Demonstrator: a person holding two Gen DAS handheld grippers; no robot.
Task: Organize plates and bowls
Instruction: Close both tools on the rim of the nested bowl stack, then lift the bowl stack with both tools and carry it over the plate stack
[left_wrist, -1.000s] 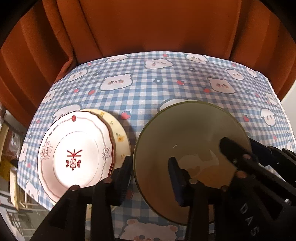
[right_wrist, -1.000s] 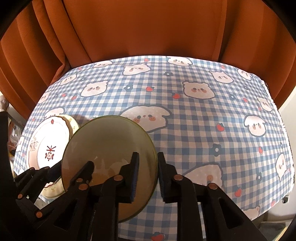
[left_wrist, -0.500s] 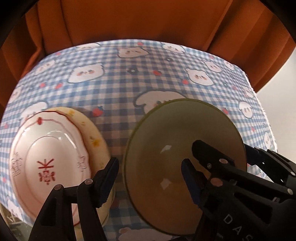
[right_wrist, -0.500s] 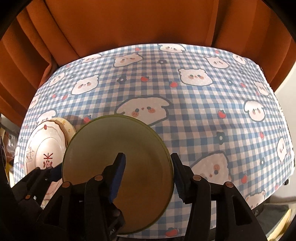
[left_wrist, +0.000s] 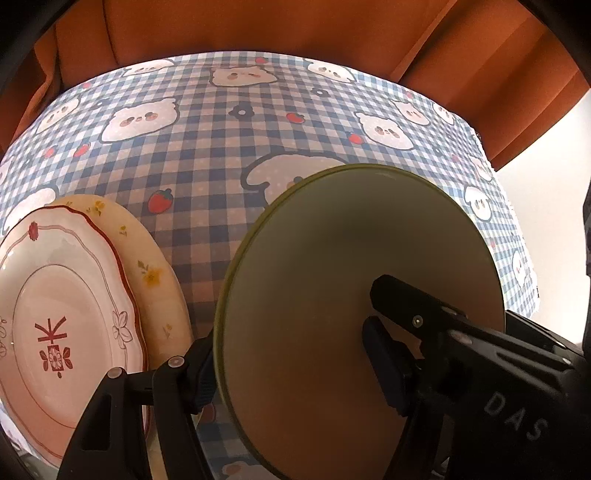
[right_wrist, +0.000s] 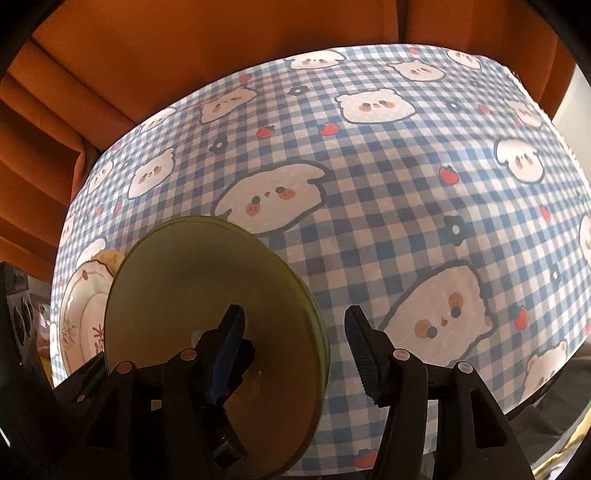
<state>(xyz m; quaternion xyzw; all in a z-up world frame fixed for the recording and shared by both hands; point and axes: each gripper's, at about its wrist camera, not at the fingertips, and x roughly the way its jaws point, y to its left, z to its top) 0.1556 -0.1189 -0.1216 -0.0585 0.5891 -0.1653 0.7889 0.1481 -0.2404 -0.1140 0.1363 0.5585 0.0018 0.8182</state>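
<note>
Straddling the bowl (left_wrist: 332, 280) rim, both grippers, left (left_wrist: 291, 369) and right (right_wrist: 295, 339), stand open, pads clear; right jaws just widened. Plates (left_wrist: 74, 314) stacked just beside.

both gripper (left_wrist: 291, 360) (right_wrist: 295, 345) jaws wider now, off the green bowl's (left_wrist: 332, 266) rim

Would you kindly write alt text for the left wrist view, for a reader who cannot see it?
An olive-green plate fills the centre, its rim standing between the open fingers of the left claw, whose jaws have just been opening. To its left, a white scalloped plate rests on a cream floral plate, all on a blue checked tablecloth with bear prints.
</note>
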